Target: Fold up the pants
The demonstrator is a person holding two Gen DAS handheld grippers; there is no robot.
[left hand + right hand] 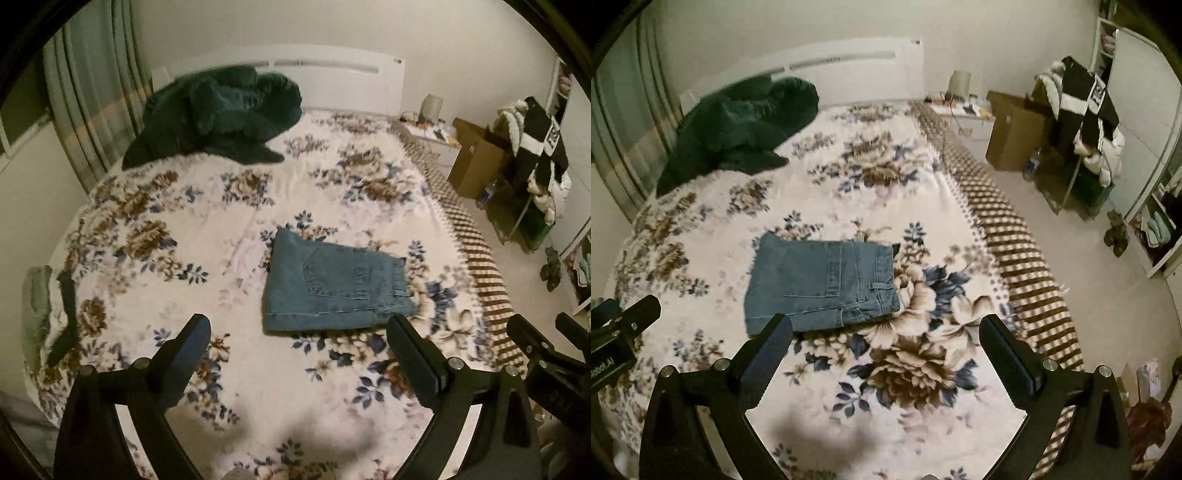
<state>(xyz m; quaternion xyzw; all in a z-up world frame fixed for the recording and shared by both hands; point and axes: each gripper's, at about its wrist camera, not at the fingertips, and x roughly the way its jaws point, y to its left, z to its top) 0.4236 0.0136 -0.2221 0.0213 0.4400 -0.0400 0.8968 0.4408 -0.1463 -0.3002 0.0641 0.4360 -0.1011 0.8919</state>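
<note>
- Denim pants (334, 286) lie folded into a compact rectangle on the floral blanket (207, 229) of the bed, back pocket facing up; judging by that tidy shape, the folding looks finished or nearly so.
- Left hand-held gripper (297, 345) hovers above the blanket with its jaws wide apart, holding nothing.
- Right hand-held gripper (886, 345) likewise hangs apart and empty, clear of the denim, probably so the fold is not disturbed.
- Near the headboard sits a dark green garment (221, 114), well apart from the pants.
- Beside the bed a cardboard box (1012, 129) stands open; its contents cannot be made out.
</note>
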